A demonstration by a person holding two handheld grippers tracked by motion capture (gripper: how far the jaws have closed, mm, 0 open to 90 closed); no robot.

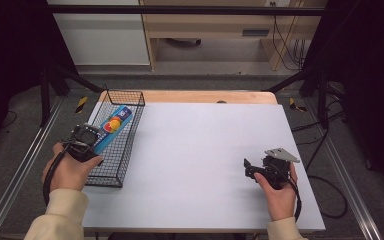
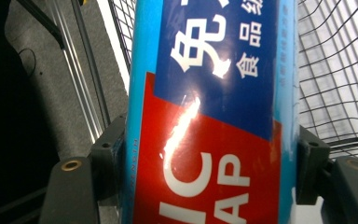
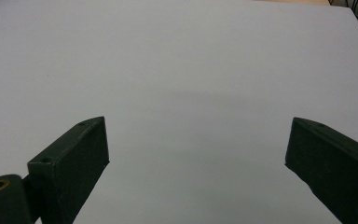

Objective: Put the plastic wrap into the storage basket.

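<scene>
Left gripper (image 1: 96, 141) fingers clamped on the blue box (image 1: 112, 127), which slants over the wire basket (image 1: 125, 150) at the tabletop's (image 1: 205, 150) left edge, apparently above its floor. Right gripper (image 1: 250, 167) fingers spread wide, holding nothing.

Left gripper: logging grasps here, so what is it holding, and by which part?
The left gripper clamps the blue box across its sides near the lower end, over the wire basket.

Grey floor (image 1: 25, 125), wooden desk (image 1: 205, 25) behind
</scene>
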